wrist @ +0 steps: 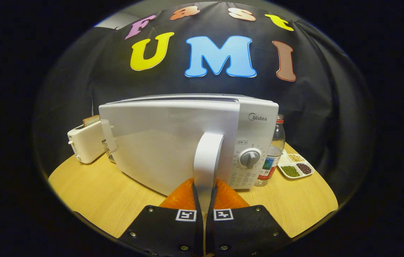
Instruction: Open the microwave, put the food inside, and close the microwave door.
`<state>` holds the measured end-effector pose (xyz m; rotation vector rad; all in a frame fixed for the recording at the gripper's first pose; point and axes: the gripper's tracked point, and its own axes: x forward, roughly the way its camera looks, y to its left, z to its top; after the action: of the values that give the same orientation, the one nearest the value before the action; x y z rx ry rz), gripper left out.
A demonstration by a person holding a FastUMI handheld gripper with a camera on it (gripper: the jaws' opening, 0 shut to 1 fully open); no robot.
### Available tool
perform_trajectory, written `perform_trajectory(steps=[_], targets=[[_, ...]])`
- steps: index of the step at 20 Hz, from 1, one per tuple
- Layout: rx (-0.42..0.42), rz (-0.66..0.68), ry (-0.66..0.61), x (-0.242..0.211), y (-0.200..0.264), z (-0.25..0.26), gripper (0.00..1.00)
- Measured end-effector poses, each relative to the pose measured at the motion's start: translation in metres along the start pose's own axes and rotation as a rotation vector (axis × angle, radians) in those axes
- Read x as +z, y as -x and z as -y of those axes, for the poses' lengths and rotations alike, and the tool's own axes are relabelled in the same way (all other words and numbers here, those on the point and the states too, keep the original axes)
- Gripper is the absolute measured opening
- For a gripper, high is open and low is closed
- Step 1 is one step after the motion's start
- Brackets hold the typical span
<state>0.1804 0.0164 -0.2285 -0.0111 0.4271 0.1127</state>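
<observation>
We are seeing the gripper (204, 194) with its jaws nearly closed, both fingers pressing on the white door handle (207, 160) of the microwave (187, 139), which is standing on the wooden tabletop (98, 196) with its door swung partly out. A dial (250, 159) is sitting on the control panel just beside the handle. A toaster (86, 141) holding 1 slice of bread is standing beyond the door's far edge, while a bottle (274, 153) and a 3-compartment tray of beans (296, 166) are resting beside the panel.
</observation>
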Motion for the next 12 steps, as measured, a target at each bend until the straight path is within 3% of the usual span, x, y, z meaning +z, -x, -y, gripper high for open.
perform_trajectory(steps=[12], targets=[[0.022, -0.003, 0.006, -0.037, 0.091, -0.093, 0.09]])
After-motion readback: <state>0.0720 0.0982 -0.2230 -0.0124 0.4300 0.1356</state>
